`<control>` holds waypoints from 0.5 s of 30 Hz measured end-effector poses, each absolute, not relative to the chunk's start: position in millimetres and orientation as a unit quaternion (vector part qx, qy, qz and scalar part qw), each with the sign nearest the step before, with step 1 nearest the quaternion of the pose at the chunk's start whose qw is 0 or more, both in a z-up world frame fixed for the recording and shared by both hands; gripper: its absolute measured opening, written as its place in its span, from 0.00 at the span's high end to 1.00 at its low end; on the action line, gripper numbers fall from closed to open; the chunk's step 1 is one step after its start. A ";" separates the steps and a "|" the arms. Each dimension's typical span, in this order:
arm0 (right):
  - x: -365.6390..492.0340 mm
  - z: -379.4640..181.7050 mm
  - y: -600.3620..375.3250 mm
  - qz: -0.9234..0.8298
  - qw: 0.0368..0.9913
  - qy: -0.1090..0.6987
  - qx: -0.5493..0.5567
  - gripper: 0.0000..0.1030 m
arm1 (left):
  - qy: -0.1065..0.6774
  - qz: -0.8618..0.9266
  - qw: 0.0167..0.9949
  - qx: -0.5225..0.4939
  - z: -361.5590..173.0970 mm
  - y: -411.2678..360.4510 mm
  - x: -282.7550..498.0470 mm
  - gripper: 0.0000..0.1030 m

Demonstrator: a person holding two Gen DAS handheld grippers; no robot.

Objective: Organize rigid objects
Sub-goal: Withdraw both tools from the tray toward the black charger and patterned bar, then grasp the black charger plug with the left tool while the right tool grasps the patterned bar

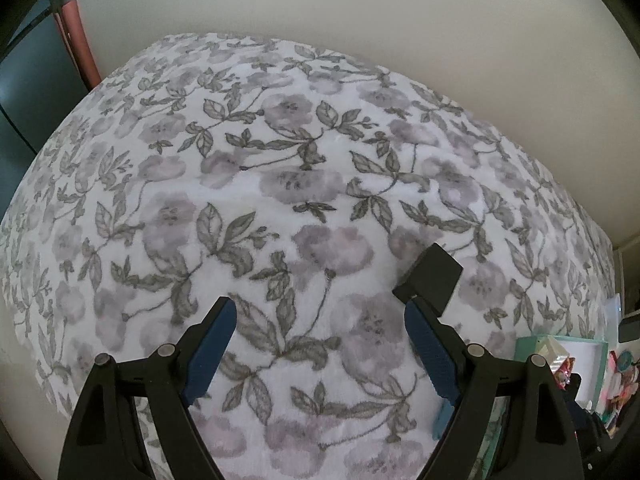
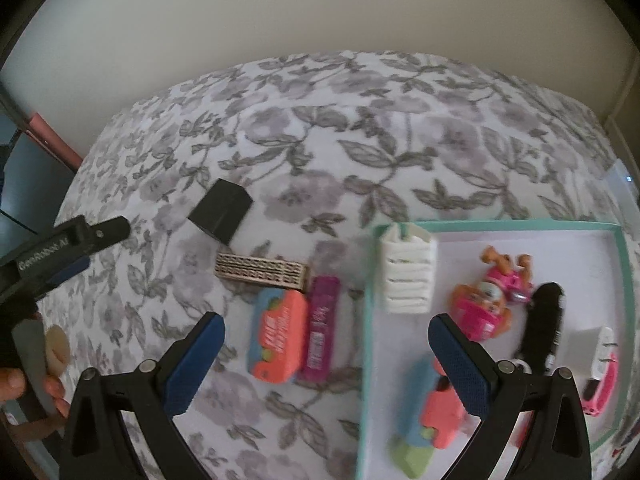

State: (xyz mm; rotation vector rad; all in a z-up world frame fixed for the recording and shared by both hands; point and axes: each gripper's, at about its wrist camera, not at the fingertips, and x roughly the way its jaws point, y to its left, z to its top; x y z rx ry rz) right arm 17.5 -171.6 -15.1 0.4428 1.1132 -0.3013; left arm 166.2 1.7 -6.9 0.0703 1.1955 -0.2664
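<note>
Rigid objects, counted from the right wrist view. On the floral bedspread [image 2: 280, 140], outside the tray: one black box [image 2: 221, 211], tilted; one tan perforated block [image 2: 262, 271]; one coral-and-blue case [image 2: 277, 334]; one purple tube [image 2: 320, 334]. The case and tube lie side by side, touching, just left of the tray wall. Inside the teal-rimmed white tray [image 2: 520, 225]: one white ribbed block [image 2: 408, 272] at the near-left corner, two pink-and-orange toy figures [image 2: 492, 300], one black pen-like item [image 2: 542, 328], one coral-blue-green toy [image 2: 428, 420], one pink-and-white item [image 2: 600, 376] at the right edge, blurred.

Right gripper [image 2: 326, 358]: jaws wide apart, holding nothing, above the case and tray wall. Left gripper [image 1: 320, 338]: jaws wide apart, empty, over bare bedspread; black box [image 1: 432, 282] just beyond its right finger.

Surface is a bed against a plain cream wall [image 2: 320, 12]; a pink upright panel [image 1: 82, 36] stands at the far left.
</note>
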 end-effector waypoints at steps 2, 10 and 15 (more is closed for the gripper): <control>27.1 -19.0 -167.5 -0.138 0.813 0.524 0.212 0.00 | 0.564 -0.122 0.816 0.033 -11.7 2.2 171.4 0.16; 61.0 -35.4 -150.5 -0.130 0.804 0.541 0.211 0.00 | 0.580 -0.115 0.805 0.041 -33.7 2.5 184.4 0.16; 74.7 -44.0 -145.2 -0.131 0.798 0.546 0.219 0.00 | 0.585 -0.116 0.801 0.047 -41.5 1.8 187.6 0.16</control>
